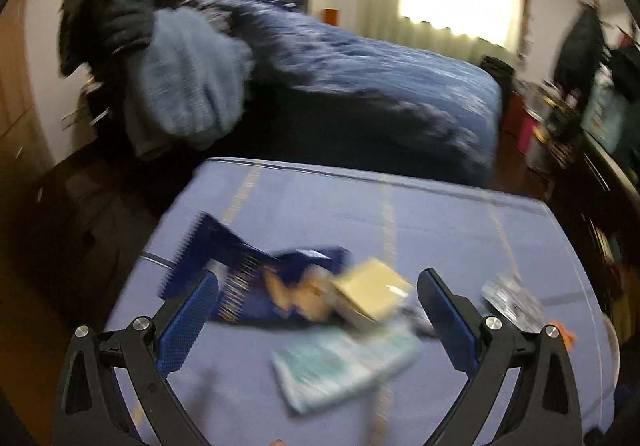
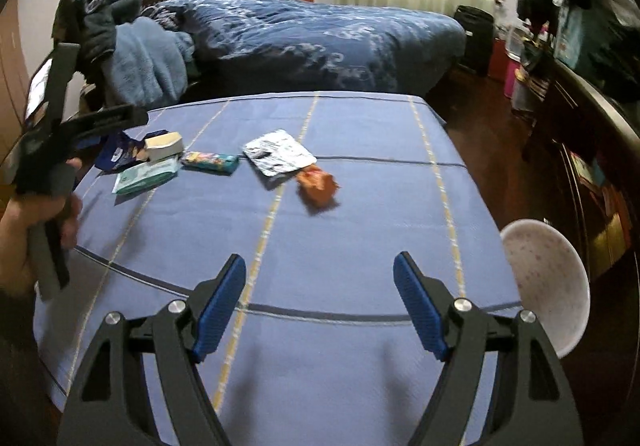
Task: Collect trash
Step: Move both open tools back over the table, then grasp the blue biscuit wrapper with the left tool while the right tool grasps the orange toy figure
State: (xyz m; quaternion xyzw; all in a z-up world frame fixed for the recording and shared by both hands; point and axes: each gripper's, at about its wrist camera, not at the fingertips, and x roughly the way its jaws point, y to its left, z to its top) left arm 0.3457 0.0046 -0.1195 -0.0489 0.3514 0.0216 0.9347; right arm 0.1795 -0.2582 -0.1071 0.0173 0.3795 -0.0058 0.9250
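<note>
Left gripper [image 1: 316,310] open, empty, over dark blue snack bag [image 1: 256,286] and small beige carton [image 1: 372,294]. Right gripper [image 2: 320,302] open, empty, above bare near part of blue striped-cloth worktop [image 2: 360,230]. Far left: pale green wipes pack [image 2: 145,176]; centre: silver foil wrapper [image 2: 278,152], orange wrapper [image 2: 318,186]. White speckled bowl [image 2: 552,286] at right edge.

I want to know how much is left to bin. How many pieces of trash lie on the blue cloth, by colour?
Dark blue bag: 1
Beige box: 1
Pale green pack: 1
Colourful bar wrapper: 1
Silver pouch: 1
Orange wrapper: 1
Total: 6
</note>
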